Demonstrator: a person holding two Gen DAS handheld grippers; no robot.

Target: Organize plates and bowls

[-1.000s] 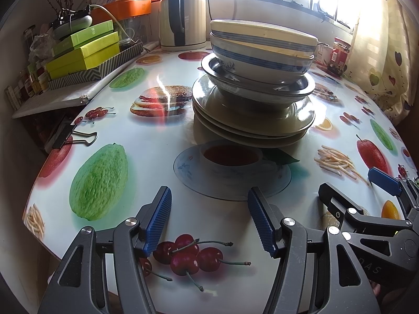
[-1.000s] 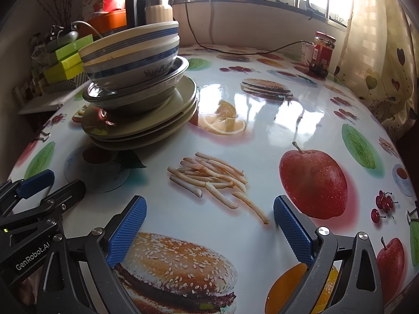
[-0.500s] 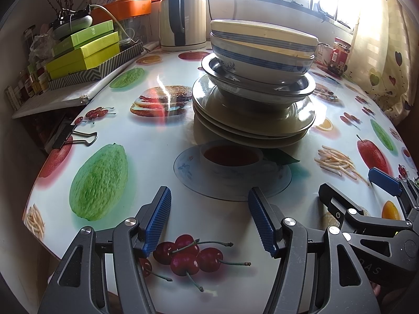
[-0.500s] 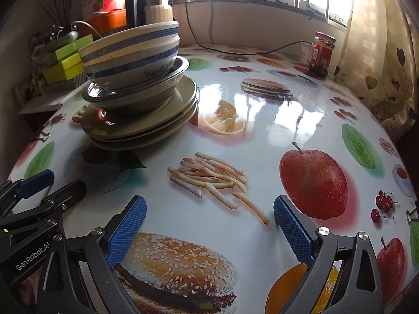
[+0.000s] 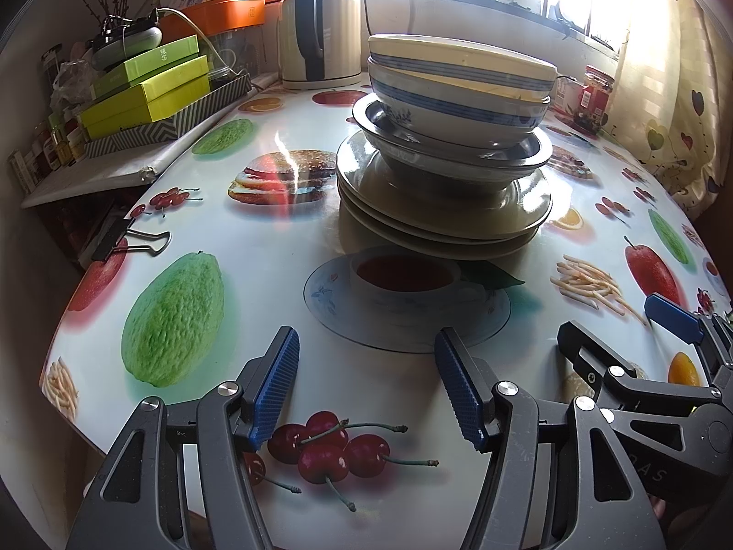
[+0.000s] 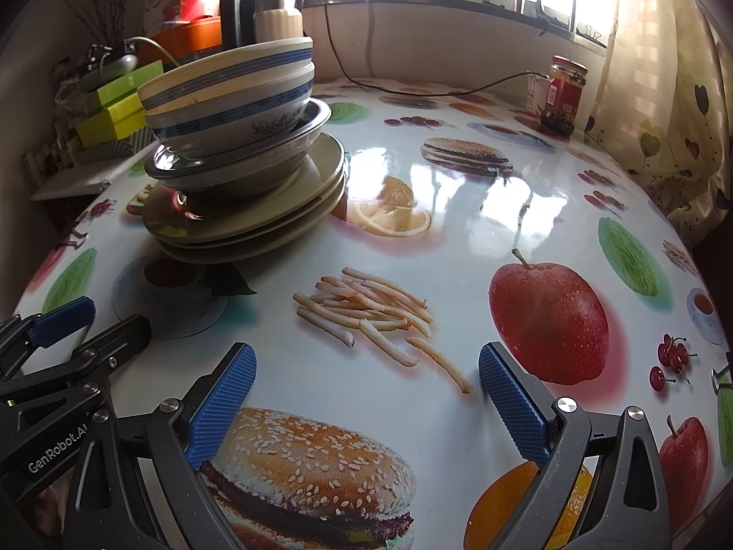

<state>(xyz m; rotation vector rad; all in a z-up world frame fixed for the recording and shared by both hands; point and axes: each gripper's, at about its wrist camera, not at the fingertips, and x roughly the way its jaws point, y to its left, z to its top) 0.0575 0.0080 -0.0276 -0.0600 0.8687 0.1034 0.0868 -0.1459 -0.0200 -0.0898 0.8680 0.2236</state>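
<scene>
Tipping is the chief hazard: two cream ceramic bowls with blue bands (image 5: pixel 458 91) sit nested inside a shallow grey metal dish (image 5: pixel 451 158), which rests on three stacked olive-glazed round plates (image 5: pixel 440 215), all in one tall pile on the glossy food-printed surface (image 5: pixel 256 284). In the right wrist view the upper bowls (image 6: pixel 233 96) lean toward that gripper's left, and the plates (image 6: pixel 256 211) are slightly offset from one another; a sideways nudge at the rim, or a lift of a lower piece alone, would likely slide the upper ones off. The slick surface may also let the whole pile skate if it is pushed.

Jaw state: the left gripper (image 5: pixel 366 385) and the right gripper (image 6: pixel 366 405) both stand wide apart and hold nothing, low over the near edge of the surface, side by side.

Position: the pile lies well ahead of the left jaws, slightly right of their centre line; it lies ahead and far left of the right jaws, outside their gap. Such stacked crockery fits either a finished sorting or one awaiting separation.
</scene>
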